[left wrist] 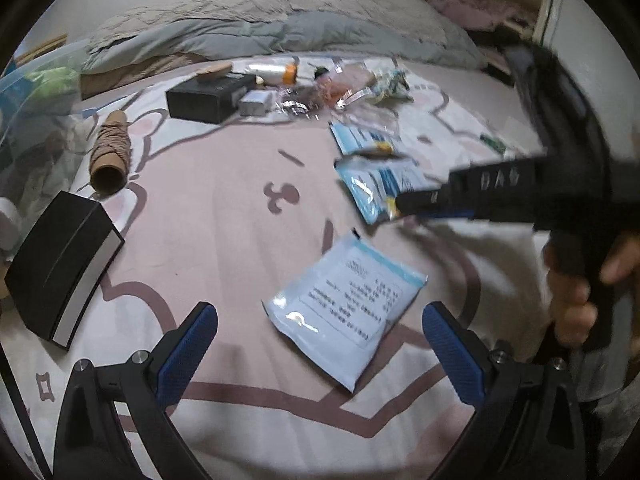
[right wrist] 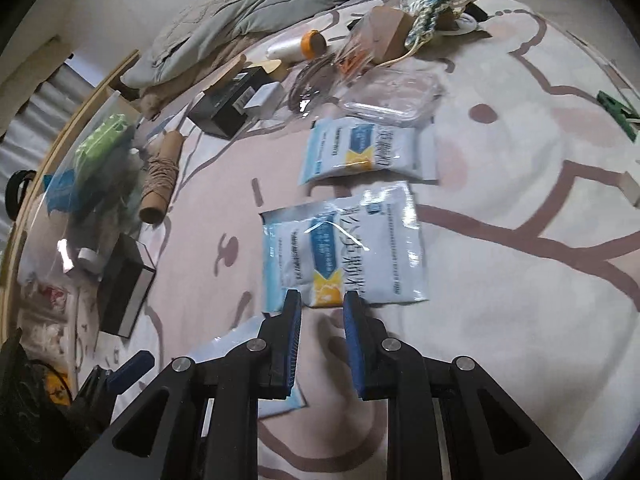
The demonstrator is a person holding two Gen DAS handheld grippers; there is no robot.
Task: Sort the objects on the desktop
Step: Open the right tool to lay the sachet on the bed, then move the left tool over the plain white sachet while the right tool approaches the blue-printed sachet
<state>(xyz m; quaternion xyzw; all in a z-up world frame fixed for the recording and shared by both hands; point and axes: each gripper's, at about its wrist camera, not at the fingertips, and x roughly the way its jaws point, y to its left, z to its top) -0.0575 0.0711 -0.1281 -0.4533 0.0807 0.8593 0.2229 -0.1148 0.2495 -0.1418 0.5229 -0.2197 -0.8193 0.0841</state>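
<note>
Three blue-and-white powder packets lie on the pink cartoon bedsheet [right wrist: 520, 320]. My right gripper [right wrist: 322, 298] is shut on the near edge of the middle packet [right wrist: 340, 244], by its yellow mark. In the left wrist view that same gripper [left wrist: 404, 204] comes in blurred from the right, over the packet [left wrist: 372, 192]. A second packet [right wrist: 368, 152] lies beyond it. My left gripper [left wrist: 320, 308] stands wide open just above the third packet [left wrist: 344, 316], which lies label side up and is touched by neither finger.
A black box with a silver side [left wrist: 64, 276] and a twine spool [left wrist: 112, 152] lie left. A clear bin [left wrist: 32, 92] holds bagged items at the far left. Another black box [left wrist: 208, 98], a clear plastic container [right wrist: 392, 96] and small clutter sit further back. A green clip [right wrist: 616, 114] lies right.
</note>
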